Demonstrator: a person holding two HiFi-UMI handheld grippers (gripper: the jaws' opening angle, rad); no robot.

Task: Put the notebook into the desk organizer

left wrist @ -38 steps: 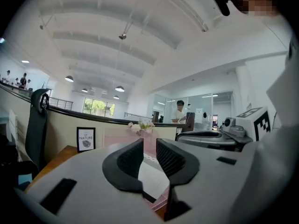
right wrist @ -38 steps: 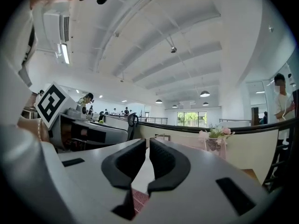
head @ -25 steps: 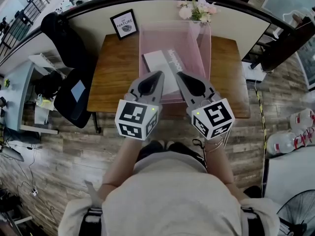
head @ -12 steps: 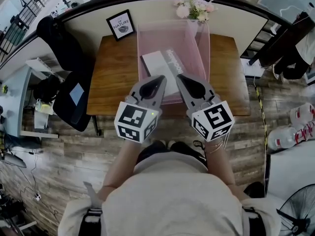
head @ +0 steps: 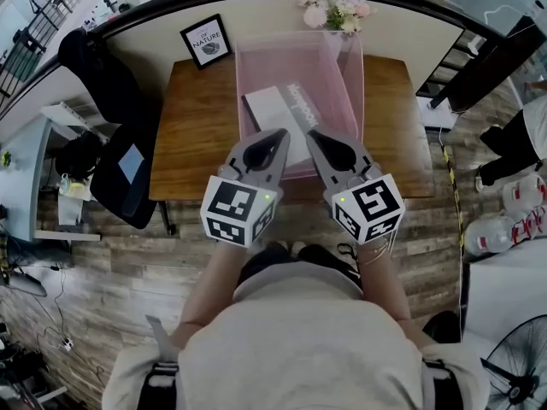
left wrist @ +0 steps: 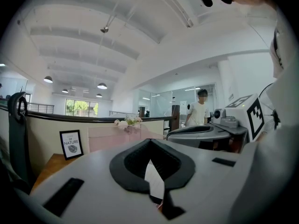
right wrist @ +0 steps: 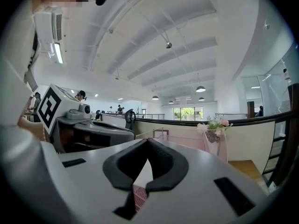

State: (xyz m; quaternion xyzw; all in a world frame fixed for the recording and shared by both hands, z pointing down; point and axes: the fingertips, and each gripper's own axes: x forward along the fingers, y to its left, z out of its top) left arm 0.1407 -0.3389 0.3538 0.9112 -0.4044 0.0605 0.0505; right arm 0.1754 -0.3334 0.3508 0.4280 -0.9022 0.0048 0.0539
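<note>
As I look down in the head view, my left gripper [head: 280, 133] and my right gripper [head: 311, 135] sit side by side, close but apart, above the near side of the wooden desk [head: 201, 118]. Both point toward the pink desk organizer [head: 299, 54]. The notebook [head: 275, 111] lies inside those see-through pink walls, pale cover up, just beyond my jaw tips. A framed picture [head: 206, 42] stands at the desk's far left corner, and a bunch of flowers [head: 335, 11] stands behind the organizer. A black chair [head: 128, 165] sits off the desk's left end.

From the left gripper view, my jaws are pressed together at the tips with nothing pinched between them. Only a pale strip shows through the hollow behind the pads. The framed picture and the organizer stand ahead, and the right gripper shows at the right edge.

From the right gripper view, these jaws meet at the tips too, empty, with pink mesh glimpsed through the hollow. The organizer and flowers lie ahead, to the right.
</note>
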